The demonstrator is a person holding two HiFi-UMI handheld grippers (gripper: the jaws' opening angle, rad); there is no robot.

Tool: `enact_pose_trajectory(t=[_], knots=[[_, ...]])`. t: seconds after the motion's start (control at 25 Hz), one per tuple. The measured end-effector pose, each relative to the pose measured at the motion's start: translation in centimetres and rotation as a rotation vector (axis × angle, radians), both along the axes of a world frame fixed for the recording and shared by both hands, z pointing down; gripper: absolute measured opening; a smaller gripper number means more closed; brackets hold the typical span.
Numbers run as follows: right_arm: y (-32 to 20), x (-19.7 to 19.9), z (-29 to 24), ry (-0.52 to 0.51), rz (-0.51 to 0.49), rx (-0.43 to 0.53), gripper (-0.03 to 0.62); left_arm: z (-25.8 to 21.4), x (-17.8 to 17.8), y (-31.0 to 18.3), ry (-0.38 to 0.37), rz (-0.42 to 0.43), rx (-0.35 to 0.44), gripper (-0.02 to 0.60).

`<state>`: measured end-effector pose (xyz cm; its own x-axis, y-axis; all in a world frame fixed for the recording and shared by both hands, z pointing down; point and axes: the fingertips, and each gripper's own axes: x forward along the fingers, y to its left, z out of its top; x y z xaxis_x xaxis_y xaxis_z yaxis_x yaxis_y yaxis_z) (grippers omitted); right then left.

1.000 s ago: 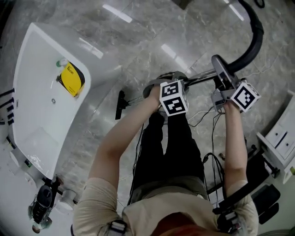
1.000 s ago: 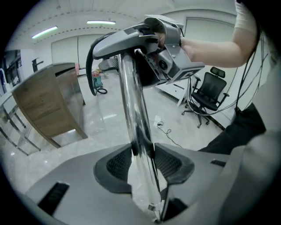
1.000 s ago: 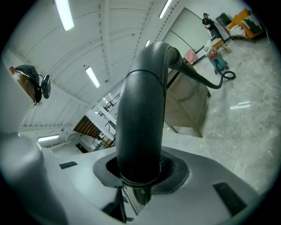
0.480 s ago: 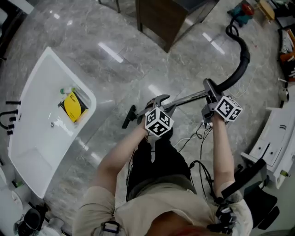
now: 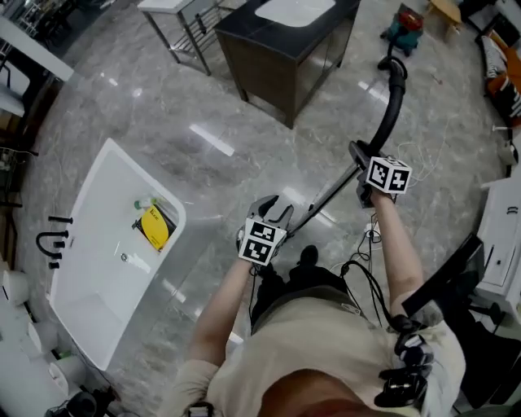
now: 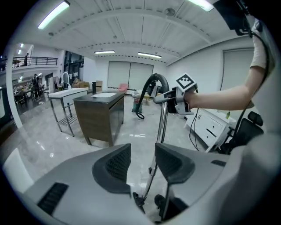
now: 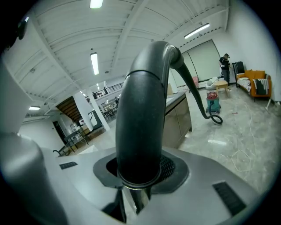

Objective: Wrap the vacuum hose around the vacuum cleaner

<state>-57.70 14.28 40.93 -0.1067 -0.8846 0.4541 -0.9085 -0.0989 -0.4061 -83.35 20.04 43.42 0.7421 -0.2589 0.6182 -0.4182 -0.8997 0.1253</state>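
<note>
The right gripper (image 7: 138,169) is clamped on the black curved hose handle (image 7: 142,123), its jaws pressed to both sides just above the metal ring where the handle joins the metal tube (image 6: 162,123). From that gripper the tube slants down towards the left gripper (image 6: 142,156). The left gripper's jaws stand apart with nothing pressed between them – the tube shows only through the gap, farther off and clear of both pads. The vacuum hose (image 5: 391,106) arches up out of the handle and runs away beyond the right gripper, down to the floor (image 5: 244,138). It ends at the vacuum cleaner (image 5: 401,20), a small canister well apart from both grippers. No turn of hose lies around the canister – the hose is stretched out between it and the right gripper.
</note>
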Motion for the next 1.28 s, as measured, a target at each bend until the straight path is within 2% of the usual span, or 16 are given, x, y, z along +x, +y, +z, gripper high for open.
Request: enact_pose_trajectory(t=[0.24,0.4,0.48,0.64,0.8,0.96,1.0,1.12,1.16,1.28], knots=[[0.2,5.6,-2.4,0.093,-0.028,0.003,0.114,-3.5,2.7,0.6,-0.046,-0.035,0.057,0.172],[-0.9,6.0,-2.8,0.15,-0.082,-0.008,0.114,-5.5,4.1,0.7,-0.037,-0.036,0.033,0.172],[-0.4,5.8,-3.0,0.172,-0.109,-0.017,0.114,-5.7,4.6,1.0,-0.017,-0.046,0.012,0.172],[1.1,5.4,-3.7,0.219,-0.189,-0.026,0.11,-6.8,7.3,1.5,0.081,-0.053,-0.083,0.172],[3.1,5.5,-5.1,0.274,-0.238,-0.048,0.107,-8.0,10.8,2.2,0.125,0.049,-0.111,0.172],[3.1,6.1,-6.9,0.284,-0.249,-0.043,0.107,-10.3,13.8,1.7,0.242,0.101,-0.246,0.172],[3.0,6.5,-7.2,0.283,-0.244,-0.044,0.107,-10.5,14.4,1.4,0.25,0.127,-0.243,0.172],[3.3,8.1,-7.5,0.283,-0.211,-0.07,0.107,-8.8,15.7,0.5,0.195,0.261,-0.185,0.172],[3.4,8.6,-7.6,0.287,-0.201,-0.083,0.107,-7.6,16.0,0.4,0.174,0.309,-0.207,0.172],[3.4,9.4,-8.1,0.313,-0.198,-0.131,0.107,-4.2,17.7,0.6,0.169,0.439,-0.368,0.173]])
